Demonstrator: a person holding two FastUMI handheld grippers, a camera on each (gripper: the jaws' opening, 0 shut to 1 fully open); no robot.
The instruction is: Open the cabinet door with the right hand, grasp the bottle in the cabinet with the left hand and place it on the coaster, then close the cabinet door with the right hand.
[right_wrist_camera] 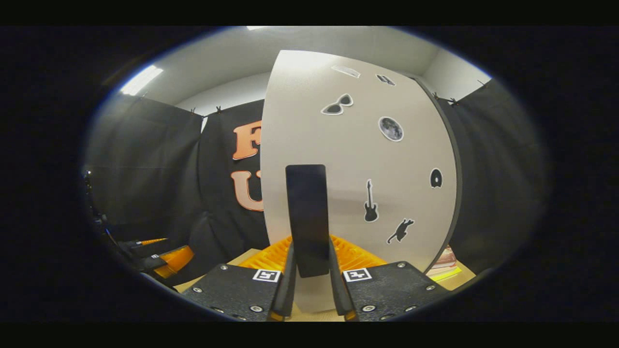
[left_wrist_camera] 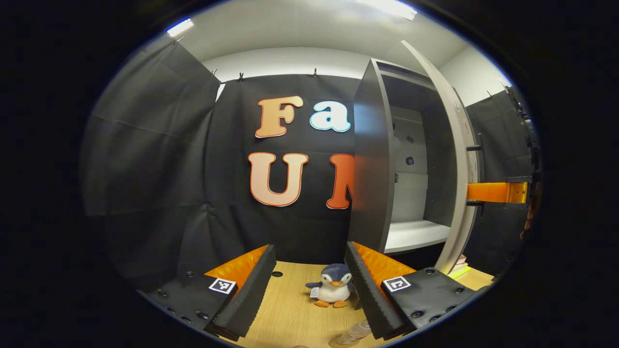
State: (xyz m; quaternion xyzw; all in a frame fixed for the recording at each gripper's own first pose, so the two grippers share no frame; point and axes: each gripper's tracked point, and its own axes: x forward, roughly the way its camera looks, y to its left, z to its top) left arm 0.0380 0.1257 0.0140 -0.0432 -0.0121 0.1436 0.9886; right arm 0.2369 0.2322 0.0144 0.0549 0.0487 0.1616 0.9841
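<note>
Grey-white, the cabinet door (right_wrist_camera: pixel 358 164) stood partly swung out, its dark bar handle (right_wrist_camera: pixel 306 220) caught between the two fingers of the right tool (right_wrist_camera: pixel 309 285), which looked pressed in on it from either side. From the left gripper view the same door showed edge-on, and behind it the cabinet (left_wrist_camera: pixel 372 159) gaped with a pale shelf (left_wrist_camera: pixel 417 235) that looked bare where I could see it. The left tool (left_wrist_camera: pixel 309 285) hung wide apart and empty over the wooden desk (left_wrist_camera: pixel 290 309), a little plush penguin (left_wrist_camera: pixel 333 287) sitting between its fingers farther off. At the bottom rim of that view lay a pale ribbed thing (left_wrist_camera: pixel 350 333), perhaps the bottle, though too cut off to be sure; no coaster could be made out. I took the step in hand to be the door, either end of it. The next move would call for swinging the handle along the hinge's arc, not straight
</note>
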